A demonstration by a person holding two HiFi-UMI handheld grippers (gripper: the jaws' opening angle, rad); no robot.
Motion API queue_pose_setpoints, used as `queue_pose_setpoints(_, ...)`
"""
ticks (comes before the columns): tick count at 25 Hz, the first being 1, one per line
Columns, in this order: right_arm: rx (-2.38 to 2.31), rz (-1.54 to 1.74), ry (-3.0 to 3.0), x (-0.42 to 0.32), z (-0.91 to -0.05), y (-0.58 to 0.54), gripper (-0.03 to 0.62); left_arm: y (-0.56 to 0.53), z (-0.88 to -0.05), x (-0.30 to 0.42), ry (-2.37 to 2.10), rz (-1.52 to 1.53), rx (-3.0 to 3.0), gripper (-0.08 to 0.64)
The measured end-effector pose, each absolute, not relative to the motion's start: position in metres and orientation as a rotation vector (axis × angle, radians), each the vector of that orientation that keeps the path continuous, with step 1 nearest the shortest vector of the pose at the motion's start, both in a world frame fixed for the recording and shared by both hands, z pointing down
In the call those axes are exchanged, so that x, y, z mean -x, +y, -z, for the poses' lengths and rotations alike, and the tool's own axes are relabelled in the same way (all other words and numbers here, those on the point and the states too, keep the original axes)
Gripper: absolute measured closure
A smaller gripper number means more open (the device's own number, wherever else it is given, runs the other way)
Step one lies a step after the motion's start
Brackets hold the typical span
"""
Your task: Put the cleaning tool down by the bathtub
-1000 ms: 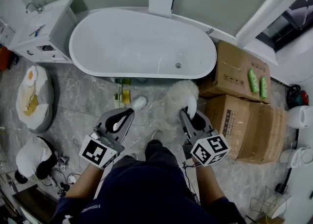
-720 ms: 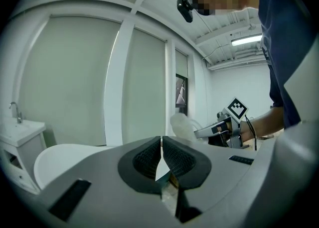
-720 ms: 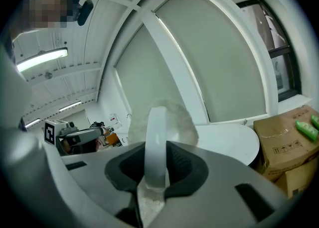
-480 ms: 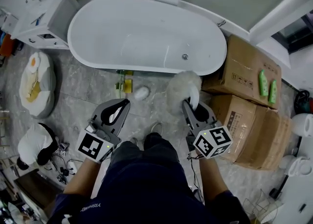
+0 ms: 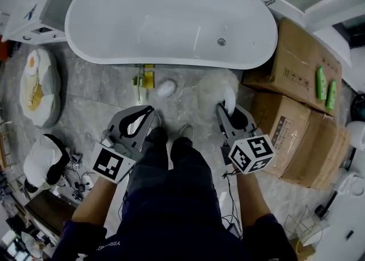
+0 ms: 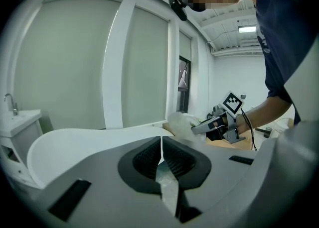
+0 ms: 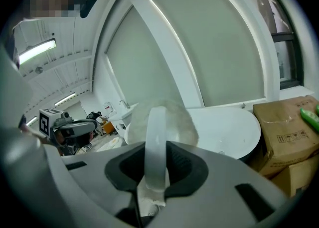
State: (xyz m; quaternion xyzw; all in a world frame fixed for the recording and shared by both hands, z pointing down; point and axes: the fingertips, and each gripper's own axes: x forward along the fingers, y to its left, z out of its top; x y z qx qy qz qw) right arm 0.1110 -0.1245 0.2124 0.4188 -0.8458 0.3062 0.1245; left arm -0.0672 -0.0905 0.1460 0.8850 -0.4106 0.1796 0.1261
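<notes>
Step in hand: set-down pending. The right tongs [image 5: 227, 105] are clenched on the handle of the cleaning tool [image 5: 212, 83], its fluffy head over the floor [image 5: 108, 92] just beside the bathtub [image 5: 114, 60]; the left tongs [image 5: 146, 111] are closed on nothing (idle). Next, in my judgement: lower it to the floor, then release.

head view: steeply down | gripper views: low, toward bathtub [image 5: 171, 26] (shared)

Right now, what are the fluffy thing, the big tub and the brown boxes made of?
The cleaning tool: soft white fluffy fibres on a smooth handle, probably plastic. The bathtub: shiny white, likely acrylic or ceramic, with soft glints. The boxes: dull brown cardboard, with printed marks.
</notes>
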Motion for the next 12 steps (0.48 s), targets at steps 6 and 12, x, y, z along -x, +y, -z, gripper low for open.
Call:
queue_pose_setpoints(6, -1.241, -0.946, -2.369, -0.104, -0.296, -0.134, 0.505, -0.107, -0.217, 0.08, -1.145, -0.584, -2.548, 0.523)
queue_pose_setpoints(12, -1.242, -0.967, -2.305, -0.09, -0.385, -0.139, 0.505, -0.122, -0.307, 0.095, -1.086, -0.632, -2.532, 0.523)
